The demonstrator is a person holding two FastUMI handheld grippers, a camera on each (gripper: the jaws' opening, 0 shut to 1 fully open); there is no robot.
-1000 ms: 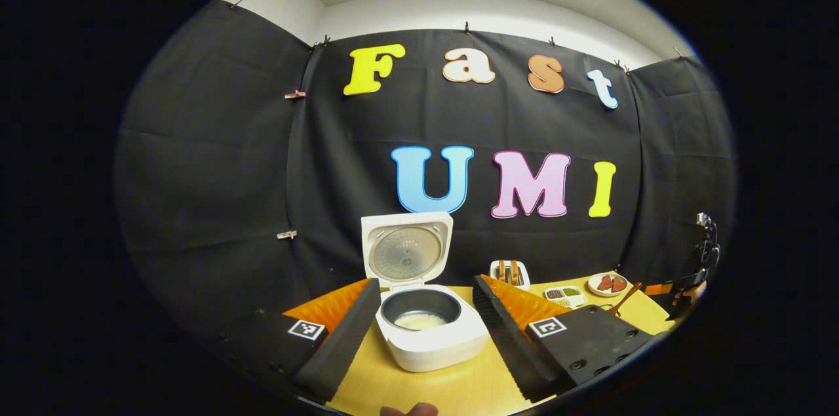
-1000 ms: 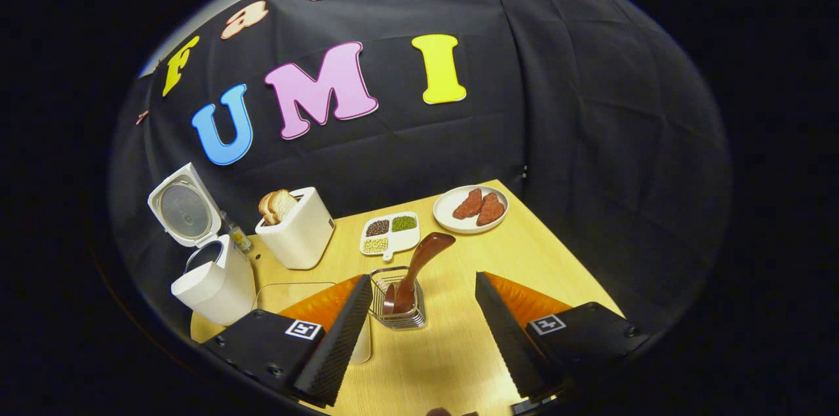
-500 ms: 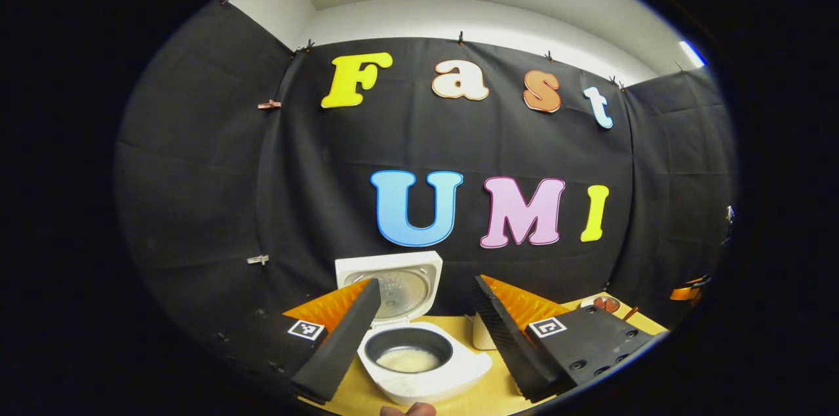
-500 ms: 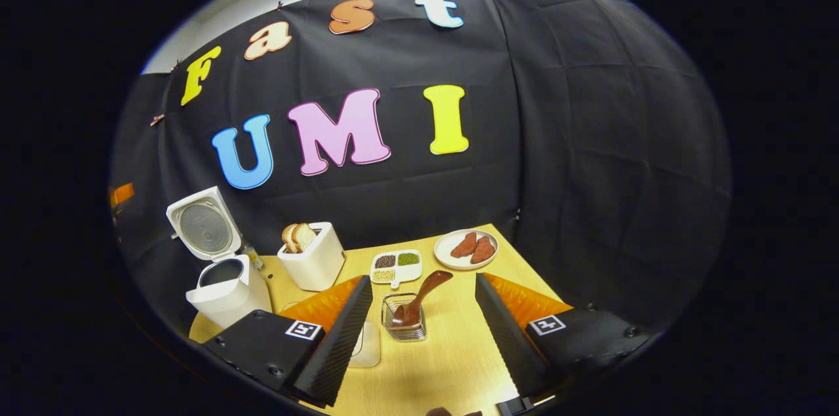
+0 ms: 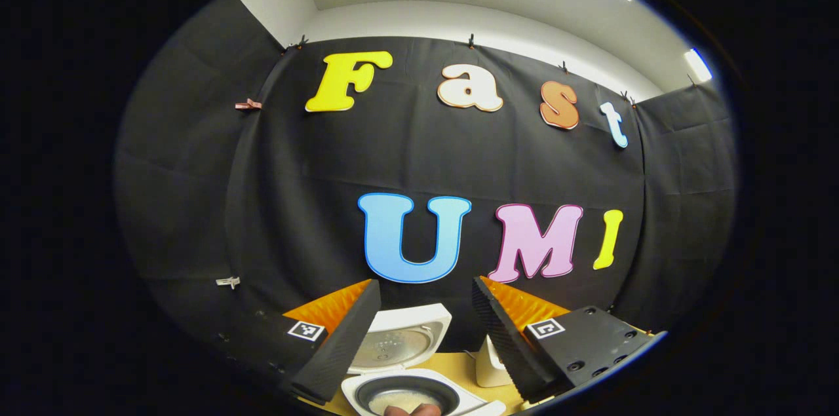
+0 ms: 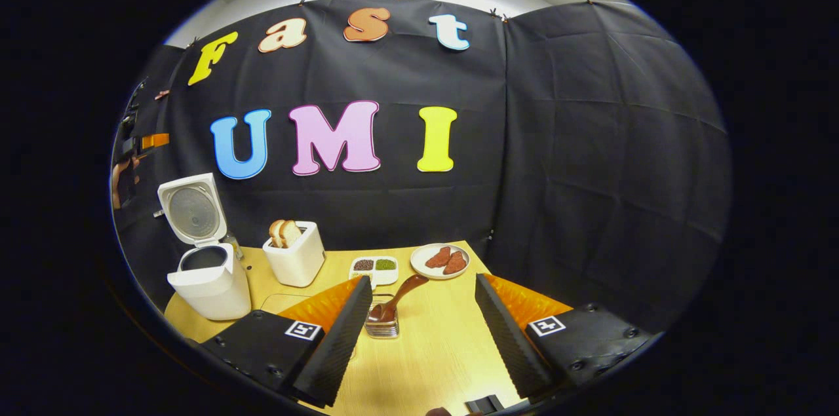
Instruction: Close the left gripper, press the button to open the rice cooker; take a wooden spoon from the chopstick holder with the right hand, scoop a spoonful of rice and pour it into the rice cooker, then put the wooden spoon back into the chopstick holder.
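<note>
The white rice cooker sits at the bottom of the left gripper view, its lid standing up and white rice in the pot. My left gripper hovers open above and in front of it, holding nothing. In the right gripper view the cooker stands at the table's left with its lid raised. The dark wooden spoon leans in the wire chopstick holder, bowl end up. My right gripper is open and apart from the holder, which lies just inside its left finger.
A white toaster with bread stands beside the cooker. Behind the holder are a divided dish of grains and a plate of meat slices. A hand with the other gripper shows at the far left. The table ends at the black cloth.
Both grippers have risen and drawn back. The cooker has slid to the bottom edge of the left gripper view. The holder and spoon look smaller and farther in the right gripper view.
</note>
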